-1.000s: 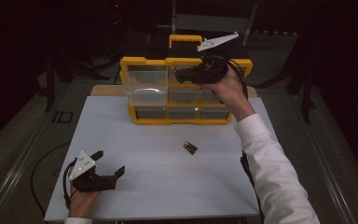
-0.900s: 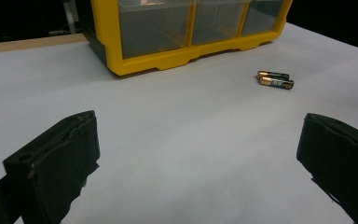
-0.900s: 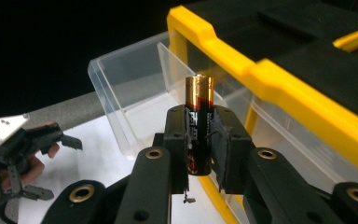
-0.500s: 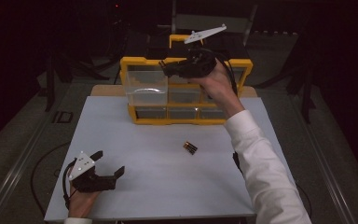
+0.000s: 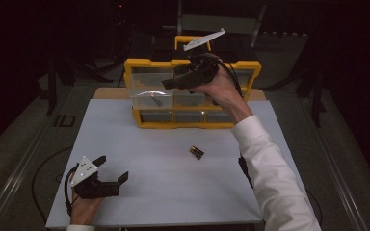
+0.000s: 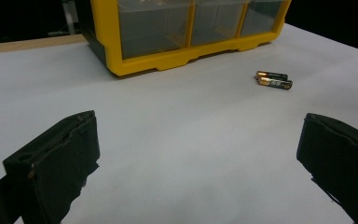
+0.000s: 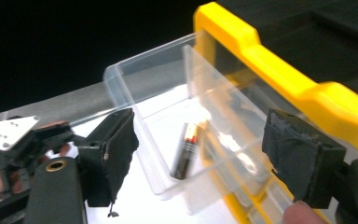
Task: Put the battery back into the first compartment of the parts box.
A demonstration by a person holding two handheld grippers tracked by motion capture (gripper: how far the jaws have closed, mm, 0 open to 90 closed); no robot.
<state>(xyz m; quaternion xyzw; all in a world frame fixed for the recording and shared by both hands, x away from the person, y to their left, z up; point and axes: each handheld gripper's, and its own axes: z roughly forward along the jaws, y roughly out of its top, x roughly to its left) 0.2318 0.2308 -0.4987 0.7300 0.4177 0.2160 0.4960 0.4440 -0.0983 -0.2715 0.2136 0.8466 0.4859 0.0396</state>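
Observation:
A yellow organizer point(image 5: 192, 123) with clear drawers stands at the back of the white table point(image 5: 173, 192). Its top-left drawer point(image 5: 142, 99) is pulled out, and one battery point(image 5: 156, 101) lies in it. My right gripper point(image 5: 172, 78) hovers open just above and right of that drawer. Its own view looks down between open jaws at the drawer point(image 7: 135, 74) and the slightly blurred battery point(image 7: 186, 151). Two batteries point(image 5: 196, 152) lie side by side mid-table. My left gripper point(image 5: 113, 168) rests open at the front left, far from the batteries point(image 6: 274, 80).
The organizer's yellow frame point(image 7: 279, 65) runs close along the right gripper's right jaw. A carry handle point(image 5: 188, 39) rises behind the organizer. The person's white sleeve point(image 5: 270, 173) crosses the table's right side. A wooden board edge point(image 5: 111, 92) shows beyond the table.
My right gripper has swung left across the top of the organizer to above the pulled-out drawer. The left gripper and the two table batteries have not moved.

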